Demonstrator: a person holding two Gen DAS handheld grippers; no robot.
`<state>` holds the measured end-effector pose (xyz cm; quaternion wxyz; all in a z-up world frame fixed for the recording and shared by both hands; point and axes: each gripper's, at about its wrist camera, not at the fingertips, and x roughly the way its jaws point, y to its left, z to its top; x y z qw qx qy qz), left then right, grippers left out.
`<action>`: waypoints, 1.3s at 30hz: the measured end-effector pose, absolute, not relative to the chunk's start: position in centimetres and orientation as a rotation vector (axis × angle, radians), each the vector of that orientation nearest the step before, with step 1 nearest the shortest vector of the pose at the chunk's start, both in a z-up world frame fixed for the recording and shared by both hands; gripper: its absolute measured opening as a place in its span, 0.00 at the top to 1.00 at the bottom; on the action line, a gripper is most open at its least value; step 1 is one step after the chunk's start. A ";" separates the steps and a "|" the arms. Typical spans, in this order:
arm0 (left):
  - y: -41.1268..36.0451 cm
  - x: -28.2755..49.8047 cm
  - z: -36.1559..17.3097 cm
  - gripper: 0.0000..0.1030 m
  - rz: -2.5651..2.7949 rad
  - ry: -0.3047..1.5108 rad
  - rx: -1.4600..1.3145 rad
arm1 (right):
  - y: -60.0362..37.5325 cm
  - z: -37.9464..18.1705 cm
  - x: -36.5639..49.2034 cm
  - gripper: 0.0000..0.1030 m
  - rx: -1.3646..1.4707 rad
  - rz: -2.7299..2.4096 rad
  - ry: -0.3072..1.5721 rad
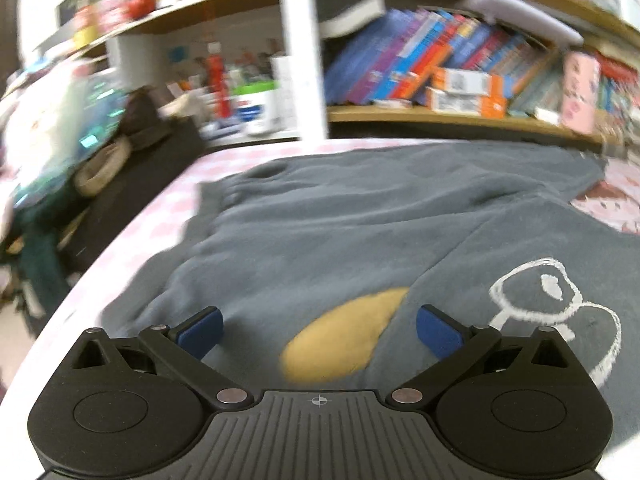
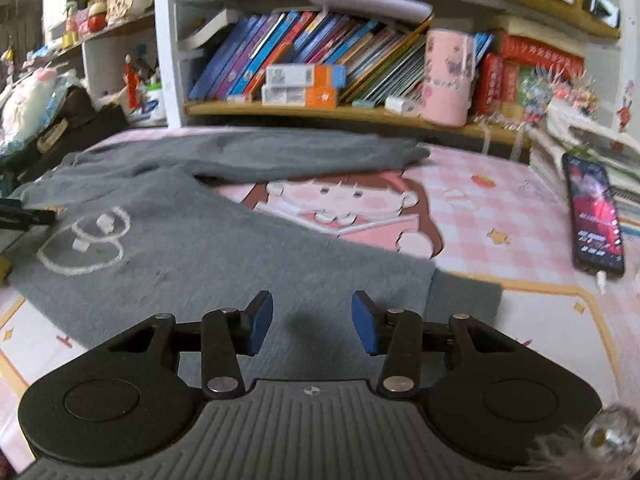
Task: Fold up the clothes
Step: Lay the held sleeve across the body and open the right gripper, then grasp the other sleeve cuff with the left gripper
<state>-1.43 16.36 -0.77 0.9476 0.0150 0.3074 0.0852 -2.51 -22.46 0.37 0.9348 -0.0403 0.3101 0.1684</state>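
Note:
A grey sweatshirt [image 1: 360,216] lies spread on a pink checked mat [image 2: 500,208], with a white line drawing [image 1: 556,300] and a yellow patch [image 1: 344,340] on its front. My left gripper [image 1: 319,332] is open wide just above the cloth, with the yellow patch between its blue pads [image 1: 200,332] and nothing gripped. In the right wrist view the sweatshirt [image 2: 224,256] runs from the left to a hem edge [image 2: 464,296], and one sleeve [image 2: 280,152] stretches along the back. My right gripper [image 2: 313,322] hovers over the cloth near the hem, jaws apart and empty.
A lit phone [image 2: 596,216] lies on the mat at the right. Behind the table a shelf of books [image 2: 320,60] holds a pink cup [image 2: 448,80]. Bags and clutter [image 1: 80,140] crowd the far left. A cartoon girl picture [image 2: 340,204] shows on the mat.

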 end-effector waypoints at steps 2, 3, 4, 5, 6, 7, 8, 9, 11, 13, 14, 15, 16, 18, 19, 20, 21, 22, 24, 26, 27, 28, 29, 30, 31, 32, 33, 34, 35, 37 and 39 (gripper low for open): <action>17.3 -3.3 -0.4 0.00 0.219 0.612 0.000 | -22.2 -0.2 -2.2 0.67 -0.101 0.351 0.667; 17.7 -4.2 -0.3 0.00 0.233 0.604 -0.011 | -22.2 -0.3 -2.3 0.67 -0.113 0.356 0.659; 18.0 -4.9 -0.1 0.00 0.243 0.596 -0.020 | -22.3 -0.2 -2.3 0.70 -0.120 0.363 0.660; 18.3 -5.7 0.1 0.00 0.255 0.588 -0.030 | -22.6 -0.2 -2.1 0.72 -0.120 0.357 0.663; 18.6 -6.3 0.2 0.00 0.268 0.582 -0.040 | -23.0 -0.2 -1.9 0.73 -0.132 0.330 0.658; 19.0 -6.9 0.3 0.00 0.280 0.576 -0.050 | -23.4 -0.3 -1.6 0.72 -0.148 0.302 0.652; 19.3 -7.4 0.5 0.00 0.290 0.569 -0.059 | -23.8 -0.4 -1.2 0.73 -0.180 0.268 0.637; 19.5 -7.9 0.6 0.00 0.297 0.561 -0.068 | -24.2 -0.6 -0.9 0.73 -0.208 0.238 0.623; 19.9 -8.6 0.9 0.00 0.301 0.537 -0.085 | -24.6 -0.6 -0.3 0.73 -0.224 0.215 0.619; 20.3 -9.2 1.3 0.00 0.303 0.499 -0.101 | -24.8 -0.7 0.1 0.73 -0.239 0.189 0.615; 20.5 -9.5 1.5 0.00 0.304 0.477 -0.110 | -24.8 -0.7 0.0 0.73 -0.231 0.182 0.613; 20.7 -9.8 1.7 0.00 0.305 0.455 -0.118 | -24.9 -0.8 -0.1 0.73 -0.224 0.177 0.610; 20.9 -10.0 1.9 0.00 0.310 0.442 -0.123 | -24.9 -0.8 -0.5 0.70 -0.218 0.184 0.606; 21.4 -9.6 1.8 0.01 0.334 0.442 -0.122 | -24.9 -0.8 -1.3 0.68 -0.208 0.200 0.597; 21.8 -9.3 1.7 0.01 0.347 0.447 -0.119 | -24.9 -0.8 -1.6 0.67 -0.200 0.209 0.596; 22.1 -8.9 1.5 0.03 0.359 0.455 -0.121 | -25.0 -0.8 -2.0 0.66 -0.192 0.218 0.595; 22.6 -8.5 1.3 0.09 0.369 0.465 -0.128 | -25.1 -0.8 -2.3 0.65 -0.185 0.226 0.594; 23.0 -8.0 1.1 0.12 0.377 0.476 -0.137 | -25.2 -0.8 -2.5 0.64 -0.181 0.228 0.595; 23.7 -7.0 0.7 0.21 0.375 0.496 -0.171 | -25.4 -0.8 -2.7 0.60 -0.177 0.231 0.596; 24.4 -6.0 0.2 0.24 0.365 0.514 -0.217 | -25.4 -0.8 -2.9 0.57 -0.174 0.239 0.597; 24.8 -5.7 -0.1 0.26 0.351 0.524 -0.258 | -25.4 -0.8 -3.0 0.55 -0.173 0.243 0.598; 25.1 -5.4 -0.4 0.28 0.337 0.534 -0.297 | -25.4 -0.7 -3.1 0.54 -0.172 0.246 0.598; 25.5 -5.1 -0.7 0.35 0.320 0.543 -0.333 | -25.3 -0.7 -3.1 0.53 -0.171 0.248 0.598; 25.7 -4.8 -0.9 0.42 0.309 0.549 -0.357 | -25.3 -0.7 -3.2 0.52 -0.169 0.250 0.598; 25.9 -4.6 -1.0 0.46 0.309 0.547 -0.361 | -25.3 -0.7 -3.3 0.52 -0.167 0.253 0.599; 26.0 -4.5 -1.1 0.56 0.308 0.545 -0.365 | -25.3 -0.8 -3.3 0.52 -0.162 0.256 0.600; 26.3 -4.4 -1.2 0.62 0.305 0.542 -0.375 | -25.3 -0.8 -3.4 0.52 -0.157 0.260 0.602; 26.7 -4.4 -1.1 0.65 0.297 0.535 -0.393 | -25.4 -0.8 -3.4 0.51 -0.152 0.264 0.604; 27.1 -4.5 -1.1 0.69 0.290 0.528 -0.411 | -25.3 -0.8 -3.4 0.51 -0.147 0.270 0.607; 28.0 -4.5 -1.0 0.75 0.275 0.514 -0.447 | -25.1 -0.7 -3.6 0.51 -0.139 0.291 0.613; 28.8 -4.8 -0.7 0.76 0.288 0.494 -0.463 | -24.8 -0.7 -3.8 0.49 -0.126 0.329 0.621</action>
